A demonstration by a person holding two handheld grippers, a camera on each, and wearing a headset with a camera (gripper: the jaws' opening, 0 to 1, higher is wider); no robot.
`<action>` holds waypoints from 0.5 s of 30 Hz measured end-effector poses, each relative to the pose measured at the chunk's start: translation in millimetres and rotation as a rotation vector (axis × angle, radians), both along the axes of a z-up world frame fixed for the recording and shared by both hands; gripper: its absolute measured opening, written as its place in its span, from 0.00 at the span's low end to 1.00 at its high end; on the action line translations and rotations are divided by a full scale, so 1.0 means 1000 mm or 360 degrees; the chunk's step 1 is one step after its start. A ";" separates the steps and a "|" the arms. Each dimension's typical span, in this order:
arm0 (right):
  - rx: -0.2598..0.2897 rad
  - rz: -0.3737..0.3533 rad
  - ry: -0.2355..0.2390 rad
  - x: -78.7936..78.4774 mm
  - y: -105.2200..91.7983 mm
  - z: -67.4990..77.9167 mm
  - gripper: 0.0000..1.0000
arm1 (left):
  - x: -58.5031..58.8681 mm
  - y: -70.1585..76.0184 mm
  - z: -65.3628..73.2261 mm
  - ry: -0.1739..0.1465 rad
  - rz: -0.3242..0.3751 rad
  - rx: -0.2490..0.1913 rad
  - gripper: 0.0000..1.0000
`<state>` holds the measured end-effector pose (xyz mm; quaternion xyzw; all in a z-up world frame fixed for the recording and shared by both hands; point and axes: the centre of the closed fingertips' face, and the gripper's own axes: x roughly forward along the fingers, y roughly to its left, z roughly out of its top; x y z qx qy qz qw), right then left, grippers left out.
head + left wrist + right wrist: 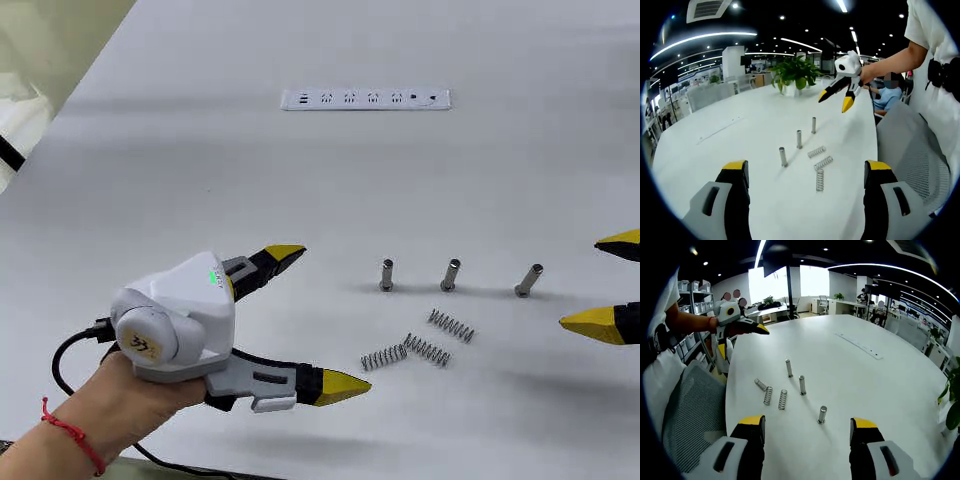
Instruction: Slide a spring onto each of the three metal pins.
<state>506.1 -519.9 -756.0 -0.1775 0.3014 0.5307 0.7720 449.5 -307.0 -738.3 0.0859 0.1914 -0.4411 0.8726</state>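
- Head view has the three pins standing in a row at about 2 o'clock from the left gripper. The three springs lie on the white table at 6 o'clock of that row — none is threaded yet.
- Both tongs are released: the left gripper's jaws gape wide on nothing, and the right gripper, at the 3 o'clock edge, is likewise spread and empty.
- Two springs lie end to end, nearly touching, so a pinch on one would likely drag or snag its neighbour.
- A thin coil squeezed hard or off-centre could squirt out from between the pointed jaws and roll away.
- The pins look slim and free-standing — a spring brought down off-axis might tip one over, and a falling pin could knock the next.
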 end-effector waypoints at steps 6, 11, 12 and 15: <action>0.0068 0.0052 0.0003 -0.010 -0.007 -0.001 0.78 | -0.002 -0.003 -0.006 0.0028 0.0002 0.0021 0.94; 0.0109 0.0092 0.0001 -0.018 -0.015 -0.006 0.84 | -0.002 -0.006 -0.015 0.0057 0.0004 0.0062 0.92; 0.0114 0.0099 0.0002 -0.020 -0.016 -0.007 0.86 | -0.003 -0.006 -0.018 0.0068 0.0006 0.0076 0.90; 0.0125 0.0101 0.0000 -0.023 -0.021 -0.009 0.88 | -0.002 -0.007 -0.024 0.0080 0.0014 0.0107 0.86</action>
